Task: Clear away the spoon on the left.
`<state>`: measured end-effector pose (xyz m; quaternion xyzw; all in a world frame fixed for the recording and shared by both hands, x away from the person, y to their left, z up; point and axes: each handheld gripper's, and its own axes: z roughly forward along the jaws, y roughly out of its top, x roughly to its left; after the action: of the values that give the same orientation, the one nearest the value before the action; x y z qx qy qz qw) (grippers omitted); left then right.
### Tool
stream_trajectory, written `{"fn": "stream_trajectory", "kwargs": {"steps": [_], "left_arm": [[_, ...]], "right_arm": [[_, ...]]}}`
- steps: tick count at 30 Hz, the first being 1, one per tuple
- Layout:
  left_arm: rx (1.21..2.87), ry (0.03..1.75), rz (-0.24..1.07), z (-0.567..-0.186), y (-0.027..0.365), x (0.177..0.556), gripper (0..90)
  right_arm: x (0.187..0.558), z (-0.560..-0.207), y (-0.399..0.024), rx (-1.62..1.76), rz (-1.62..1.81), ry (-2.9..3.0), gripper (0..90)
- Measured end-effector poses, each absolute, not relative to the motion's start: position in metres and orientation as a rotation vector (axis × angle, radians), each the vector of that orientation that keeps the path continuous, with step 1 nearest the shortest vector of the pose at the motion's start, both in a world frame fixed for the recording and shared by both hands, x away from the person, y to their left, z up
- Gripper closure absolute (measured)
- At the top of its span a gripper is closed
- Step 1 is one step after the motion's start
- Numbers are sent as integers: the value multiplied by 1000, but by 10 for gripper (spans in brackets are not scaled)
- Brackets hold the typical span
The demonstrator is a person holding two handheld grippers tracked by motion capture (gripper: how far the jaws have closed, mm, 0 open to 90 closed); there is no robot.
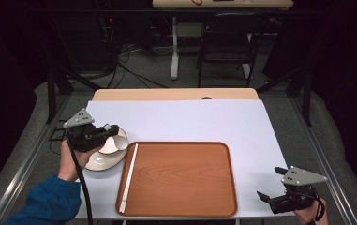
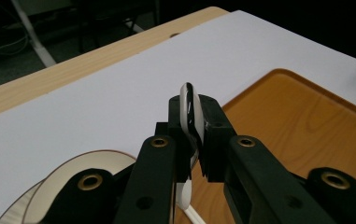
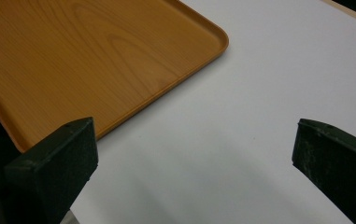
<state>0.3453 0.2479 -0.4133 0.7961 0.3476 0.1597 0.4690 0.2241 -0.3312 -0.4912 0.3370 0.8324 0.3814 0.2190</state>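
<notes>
Your left tongs (image 2: 192, 140) have the cup (image 2: 190, 109) pinched by its rim, one jaw inside the wall and one outside, clamped down tight. In the high view the cup (image 1: 116, 141) hangs tilted over the saucers (image 1: 102, 159) at the left of the counter (image 1: 185, 119), just beside the tray (image 1: 185, 180); whether it touches the top saucer cannot be told. A rim grip like that suits a thin-walled cup: it keeps the jaws off the round body, though the cup can swing, so carry it slowly. The tray lies bare but for a white strip (image 1: 129, 177) along its left edge, a likely place to set the cup. Your right tongs (image 3: 192, 158) rest near the tray's right corner, spread wide with nothing between them.
</notes>
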Motion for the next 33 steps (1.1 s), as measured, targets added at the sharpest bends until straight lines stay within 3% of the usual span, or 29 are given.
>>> {"fn": "stream_trajectory", "kwargs": {"steps": [13, 33], "left_arm": [[2041, 715, 239, -408, 220, 335, 850], [2169, 641, 52, -428, 199, 333, 849]], "right_arm": [[224, -491, -332, 929, 1055, 2300, 0], [225, -493, -331, 940, 1029, 2313, 0]]}}
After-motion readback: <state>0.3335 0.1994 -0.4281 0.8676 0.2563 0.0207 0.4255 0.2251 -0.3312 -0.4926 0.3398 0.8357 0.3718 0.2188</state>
